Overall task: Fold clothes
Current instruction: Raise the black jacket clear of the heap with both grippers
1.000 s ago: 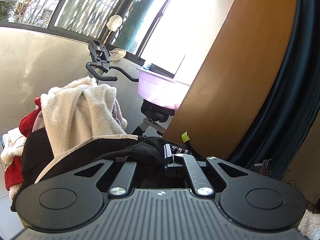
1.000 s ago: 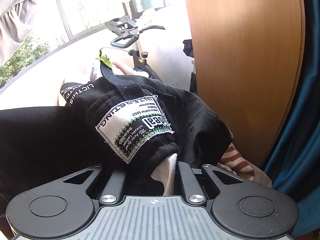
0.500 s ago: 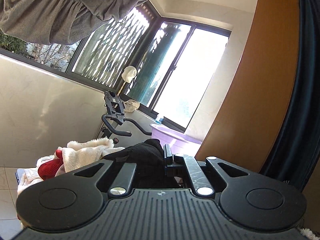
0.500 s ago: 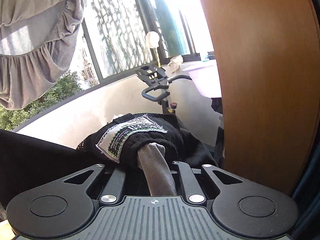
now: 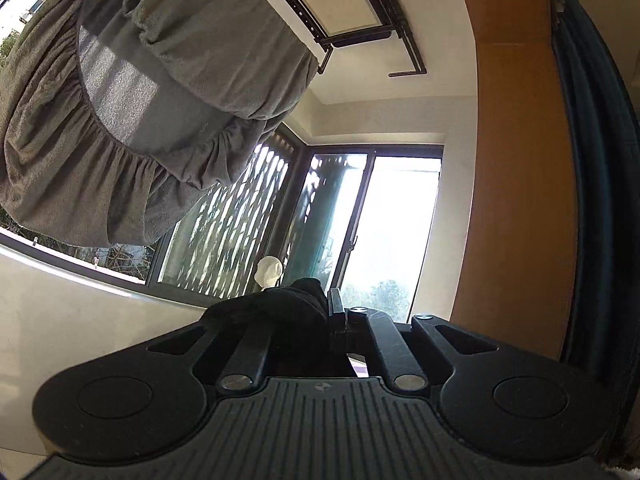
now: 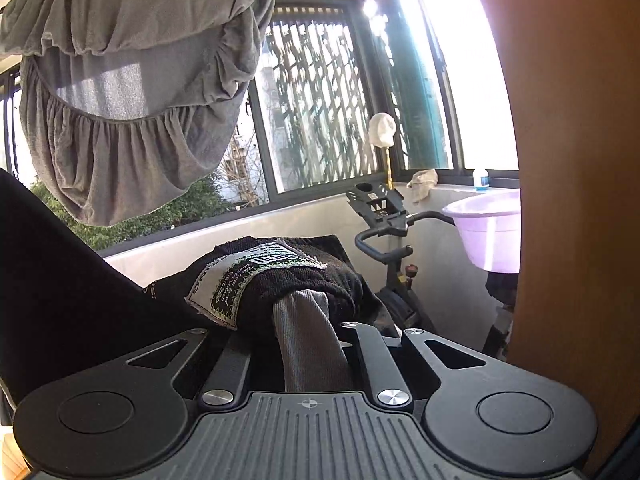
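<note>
Both grippers have risen since a second ago: the left gripper, clamped on the black garment, now faces the ceiling and a hanging grey cloth, the clothes pile gone from view. The right gripper is clamped on the same black garment, held up before the window; its white sewn label has print too foreshortened to read

A black knitted cloth garment with a woven white label, terry-rough grey hanging cloth, smooth matt wooden panel, glossy lilac plastic basin.
</note>
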### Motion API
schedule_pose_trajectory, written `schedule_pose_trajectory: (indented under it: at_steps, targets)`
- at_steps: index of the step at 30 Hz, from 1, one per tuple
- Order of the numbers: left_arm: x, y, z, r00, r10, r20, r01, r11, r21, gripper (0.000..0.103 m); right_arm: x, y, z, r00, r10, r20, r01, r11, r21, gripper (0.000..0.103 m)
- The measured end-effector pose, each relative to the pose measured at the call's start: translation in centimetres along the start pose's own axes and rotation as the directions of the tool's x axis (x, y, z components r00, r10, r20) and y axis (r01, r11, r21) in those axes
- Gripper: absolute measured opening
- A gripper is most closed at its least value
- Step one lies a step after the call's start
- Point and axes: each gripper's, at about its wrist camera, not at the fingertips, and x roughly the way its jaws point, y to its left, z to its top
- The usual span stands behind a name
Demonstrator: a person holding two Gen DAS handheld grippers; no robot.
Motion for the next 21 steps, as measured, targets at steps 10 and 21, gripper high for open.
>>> schedule_pose_trajectory:
  at_steps: [10, 21]
  targets:
    - [-3.3, 1.5, 1.1, 0.972, 0.188, 0.141, -0.185, 0.982, -0.035, 0.006, -2.5, -6.6, 2.1, 0.991, -0.083, 0.107, 0.054, 0.968, 0.244, 0.009]
    - [-2.1, 4.1, -7.5, 0.947, 0.262, -0.189, -0.286, 0.951, -0.118, 0.006, 0.6, -10.8, -6.1, 0.977, -0.183, -0.106, 0.205, 0.94, 0.272, 0.009]
